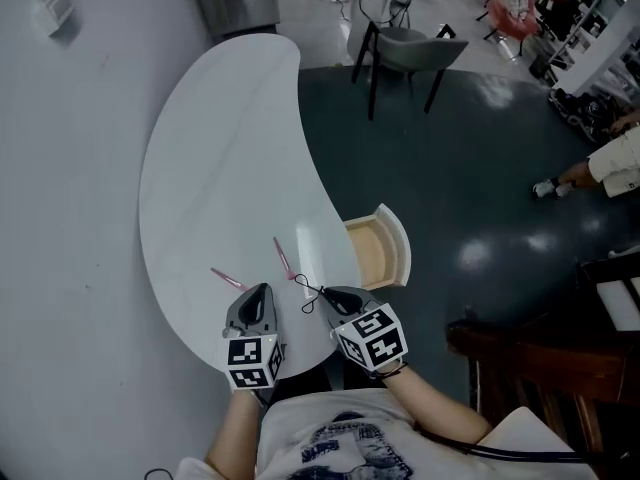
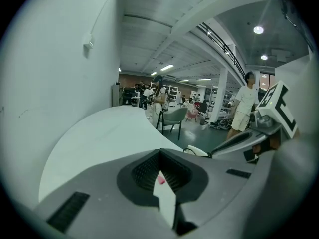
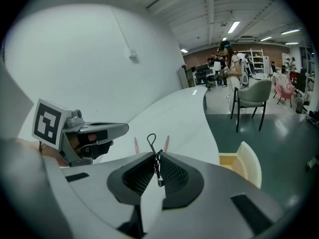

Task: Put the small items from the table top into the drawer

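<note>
Two pink sticks [image 1: 284, 258] lie on tabletop [image 1: 220, 158], black clip [image 3: 153, 156] gripped, drawer [image 1: 395, 243] open

Left tongs [image 1: 262, 290] and right tongs [image 1: 327, 294] side by side, angled downward, both pinched closed

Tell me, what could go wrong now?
The right gripper pinches the binder clip only at the tips of its jaws, so it might slip out. The open drawer is a small target beside the table; a bad drop could land on the floor. The pink sticks nearby could get bumped.
</note>
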Action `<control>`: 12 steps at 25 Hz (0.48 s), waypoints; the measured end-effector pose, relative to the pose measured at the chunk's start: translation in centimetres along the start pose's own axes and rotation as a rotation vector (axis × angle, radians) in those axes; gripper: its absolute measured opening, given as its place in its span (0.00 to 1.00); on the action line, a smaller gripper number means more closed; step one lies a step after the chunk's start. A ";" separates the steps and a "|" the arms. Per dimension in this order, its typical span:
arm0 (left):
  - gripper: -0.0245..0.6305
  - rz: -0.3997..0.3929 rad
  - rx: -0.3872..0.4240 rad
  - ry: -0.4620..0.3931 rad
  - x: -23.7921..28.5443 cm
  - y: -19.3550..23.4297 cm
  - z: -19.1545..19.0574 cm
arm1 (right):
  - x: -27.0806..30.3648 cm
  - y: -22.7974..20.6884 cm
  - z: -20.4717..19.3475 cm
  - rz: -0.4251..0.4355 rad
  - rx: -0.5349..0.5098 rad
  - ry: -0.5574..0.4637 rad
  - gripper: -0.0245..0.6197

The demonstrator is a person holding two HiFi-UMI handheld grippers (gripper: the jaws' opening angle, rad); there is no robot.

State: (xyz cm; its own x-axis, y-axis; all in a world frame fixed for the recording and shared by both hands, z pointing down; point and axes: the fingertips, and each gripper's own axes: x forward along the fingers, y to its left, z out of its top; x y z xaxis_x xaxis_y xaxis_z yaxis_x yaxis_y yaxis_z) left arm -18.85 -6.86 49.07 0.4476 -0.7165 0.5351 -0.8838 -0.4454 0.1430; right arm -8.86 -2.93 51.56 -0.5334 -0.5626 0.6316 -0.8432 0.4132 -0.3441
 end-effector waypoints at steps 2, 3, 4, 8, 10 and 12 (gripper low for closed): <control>0.07 -0.011 0.010 -0.003 0.6 -2.2 0.4 | -1.6 -1.8 0.0 -0.010 0.007 -0.011 0.12; 0.07 -0.016 0.016 -0.004 0.9 -3.3 0.6 | -2.4 -2.6 -0.1 -0.015 0.010 -0.017 0.12; 0.07 -0.019 0.022 -0.006 1.3 -4.4 0.8 | -3.1 -3.4 -0.2 -0.018 0.012 -0.022 0.12; 0.07 -0.021 0.032 -0.015 2.6 -8.1 1.3 | -5.9 -6.6 -0.8 -0.023 0.023 -0.036 0.12; 0.07 -0.018 0.032 -0.017 3.1 -9.9 1.4 | -7.2 -8.1 -1.3 -0.024 0.024 -0.040 0.12; 0.07 -0.016 0.032 -0.017 3.7 -11.7 1.2 | -8.3 -9.7 -1.8 -0.024 0.026 -0.043 0.12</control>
State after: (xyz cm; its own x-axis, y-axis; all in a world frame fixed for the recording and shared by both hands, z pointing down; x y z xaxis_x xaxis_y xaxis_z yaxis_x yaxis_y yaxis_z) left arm -6.67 -4.96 48.39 0.4643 -0.7178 0.5188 -0.8718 -0.4736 0.1250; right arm 3.84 -0.99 50.88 -0.5151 -0.6029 0.6093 -0.8569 0.3806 -0.3477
